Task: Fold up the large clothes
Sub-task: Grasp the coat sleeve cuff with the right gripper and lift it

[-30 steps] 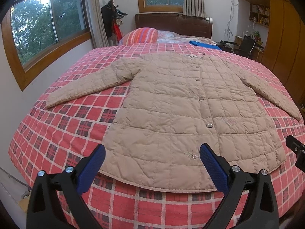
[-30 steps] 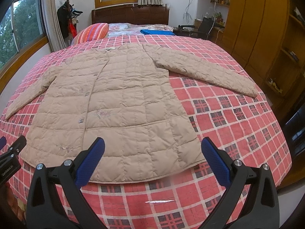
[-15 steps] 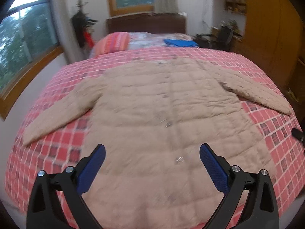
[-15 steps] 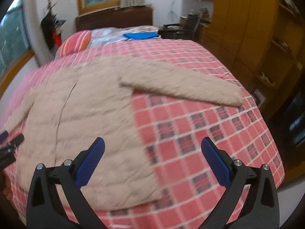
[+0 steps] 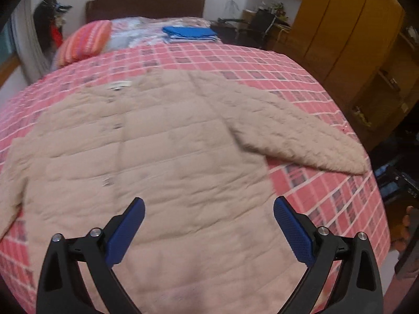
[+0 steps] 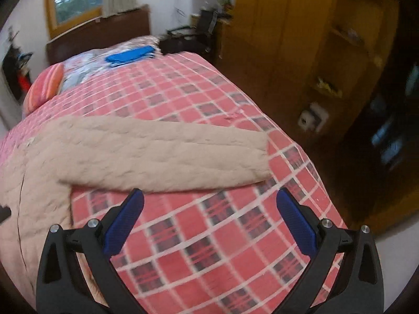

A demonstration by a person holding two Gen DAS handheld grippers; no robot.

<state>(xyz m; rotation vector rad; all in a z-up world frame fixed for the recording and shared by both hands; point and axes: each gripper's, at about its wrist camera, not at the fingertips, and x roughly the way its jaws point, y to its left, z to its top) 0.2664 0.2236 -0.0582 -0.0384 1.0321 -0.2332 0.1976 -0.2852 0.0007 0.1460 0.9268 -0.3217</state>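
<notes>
Left wrist view takes in the beige quilted jacket (image 5: 162, 157) spread flat on the red plaid bedspread (image 5: 235, 60) beneath the left gripper (image 5: 209, 218), fingers apart, while the right gripper (image 6: 210, 209), likewise spread, shows only its sleeve at 11 o'clock, motion-blurred.

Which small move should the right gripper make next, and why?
Probably move forward to the sleeve cuff: the right gripper has open jaws holding nothing, and the sleeve lies spread flat on the bed just ahead, not yet folded over the jacket.
</notes>
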